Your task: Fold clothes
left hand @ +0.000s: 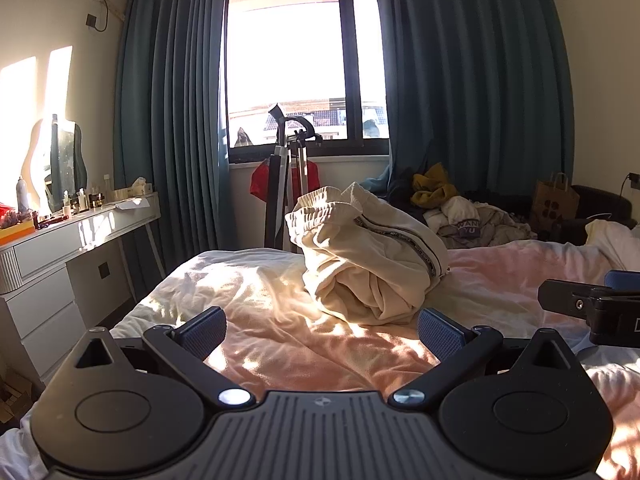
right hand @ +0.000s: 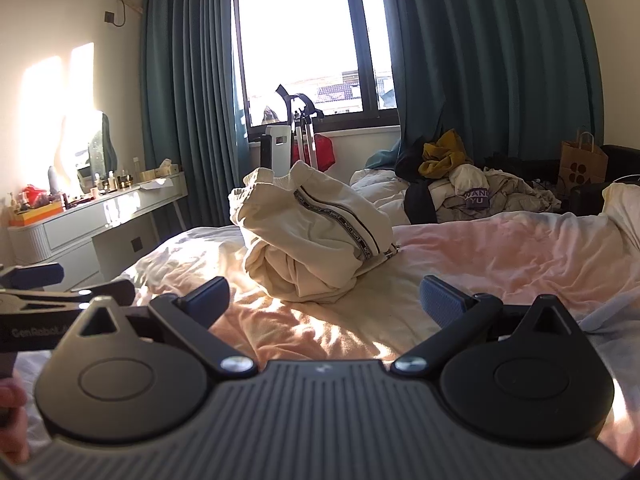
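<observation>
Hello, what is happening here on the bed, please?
A person holds two gripping tools above a bed and is about to fold clothes. Both the left tool and the right tool are open and hold nothing. A cream garment with a dark side stripe lies crumpled in a heap on the bed ahead of them, not yet touched. More clothes are piled farther back, near the curtains. No folding has begun.

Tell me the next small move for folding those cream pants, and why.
Probably ease both claws forward to the cream pants. They sit bunched in a heap on the bed, while the left claw and right claw are open, empty and short of them.
</observation>
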A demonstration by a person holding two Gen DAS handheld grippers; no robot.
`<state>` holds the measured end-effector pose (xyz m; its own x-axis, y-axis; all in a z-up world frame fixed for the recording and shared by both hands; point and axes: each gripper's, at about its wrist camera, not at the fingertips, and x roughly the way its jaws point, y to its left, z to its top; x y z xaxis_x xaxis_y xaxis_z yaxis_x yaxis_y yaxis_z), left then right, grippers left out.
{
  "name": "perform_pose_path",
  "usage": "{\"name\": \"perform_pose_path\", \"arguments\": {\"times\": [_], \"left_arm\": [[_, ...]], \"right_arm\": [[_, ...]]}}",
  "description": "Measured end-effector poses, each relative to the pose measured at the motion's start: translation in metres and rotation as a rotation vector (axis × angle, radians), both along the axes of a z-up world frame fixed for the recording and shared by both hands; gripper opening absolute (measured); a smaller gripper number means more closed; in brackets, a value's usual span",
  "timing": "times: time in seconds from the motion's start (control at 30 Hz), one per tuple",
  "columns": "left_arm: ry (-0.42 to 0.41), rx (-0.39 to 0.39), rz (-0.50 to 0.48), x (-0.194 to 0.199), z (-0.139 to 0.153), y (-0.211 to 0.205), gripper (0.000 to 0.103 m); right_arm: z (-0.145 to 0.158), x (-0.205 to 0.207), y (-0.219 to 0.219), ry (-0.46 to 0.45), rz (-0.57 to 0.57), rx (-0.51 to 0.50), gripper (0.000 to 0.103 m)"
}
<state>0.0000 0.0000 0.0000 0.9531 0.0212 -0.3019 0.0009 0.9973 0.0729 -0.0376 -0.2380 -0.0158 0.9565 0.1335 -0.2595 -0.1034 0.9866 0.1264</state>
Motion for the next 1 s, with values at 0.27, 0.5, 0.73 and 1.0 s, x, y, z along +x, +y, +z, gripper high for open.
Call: {"name": "perform_pose_path", "arguments": {"times": [0.27,0.5,0.73,1.0], "left_arm": [[-0.017,-0.002,0.005,-0.002,0.000,-0.001,0.103],[-0.015,-0.001,-0.002,-0.004,0.000,0.003,0.103],[-0.010,-0.018,-0.004,-0.002,-0.001,0.006,0.103],[-0.012,-0.020,-0.003,-0.001,-0.004,0.007,0.103]], "right_arm": [[-0.003,0.004,0.009,-0.015,-0.003,-0.014,0.103],[0.000,-0.009,-0.002,-0.028,-0.006,0.008,0.103],[-0.005,-0.006,-0.001,-0.021,-0.002,0.035,0.103],[-0.006,-0.004,-0.002,-0.012,0.000,0.039,0.103]]}}
